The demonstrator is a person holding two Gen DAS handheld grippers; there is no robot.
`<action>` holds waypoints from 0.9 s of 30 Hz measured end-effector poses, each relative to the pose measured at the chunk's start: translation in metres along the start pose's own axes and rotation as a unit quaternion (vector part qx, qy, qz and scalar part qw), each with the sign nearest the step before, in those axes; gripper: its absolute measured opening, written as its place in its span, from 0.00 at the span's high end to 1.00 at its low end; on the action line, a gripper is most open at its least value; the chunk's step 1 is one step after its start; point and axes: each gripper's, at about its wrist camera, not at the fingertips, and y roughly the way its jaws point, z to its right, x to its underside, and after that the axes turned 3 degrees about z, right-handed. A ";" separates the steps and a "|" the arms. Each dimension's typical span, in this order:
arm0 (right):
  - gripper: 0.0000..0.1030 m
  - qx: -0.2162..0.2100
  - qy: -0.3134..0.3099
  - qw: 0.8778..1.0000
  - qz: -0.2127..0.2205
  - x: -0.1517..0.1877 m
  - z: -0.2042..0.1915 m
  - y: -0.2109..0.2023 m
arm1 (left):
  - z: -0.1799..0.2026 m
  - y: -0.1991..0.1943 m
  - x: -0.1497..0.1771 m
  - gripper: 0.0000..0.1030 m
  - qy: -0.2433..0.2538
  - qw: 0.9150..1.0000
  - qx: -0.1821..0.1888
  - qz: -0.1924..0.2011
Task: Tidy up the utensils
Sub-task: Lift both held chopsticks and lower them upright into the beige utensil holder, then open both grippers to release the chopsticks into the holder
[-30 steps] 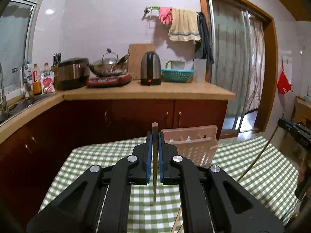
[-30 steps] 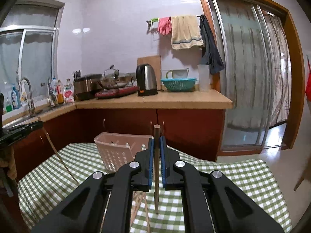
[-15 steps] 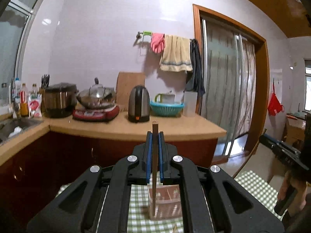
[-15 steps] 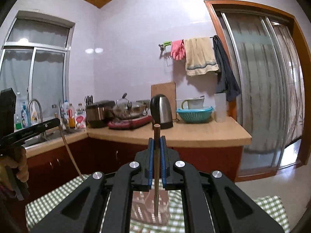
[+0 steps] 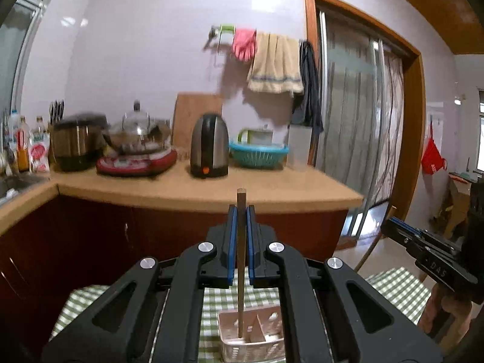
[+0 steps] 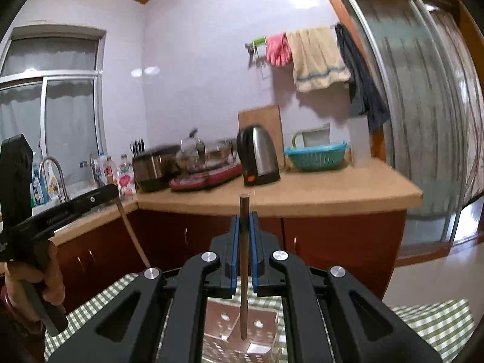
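Home kitchen: kettle (image 5: 208, 148), cooker (image 5: 77, 142), sink tap (image 6: 56, 175) on wooden counter (image 5: 242, 187).

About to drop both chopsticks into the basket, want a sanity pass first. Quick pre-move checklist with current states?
1. Left gripper clamped on its chopstick: ok.
2. Right gripper clamped on its chopstick: ok.
3. Both chopsticks near upright, tips down: ok.
4. Basket under the left tip; basket under the right tip: ok.
5. Tips already inside a compartment: cannot tell; depth is unclear.
6. Grippers apart, right gripper off to the side: ok.
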 end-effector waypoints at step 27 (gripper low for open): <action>0.33 0.062 -0.023 0.998 -0.002 0.015 0.016 0.021 | -0.033 0.044 0.054 0.21 -0.026 0.997 -0.024 -0.064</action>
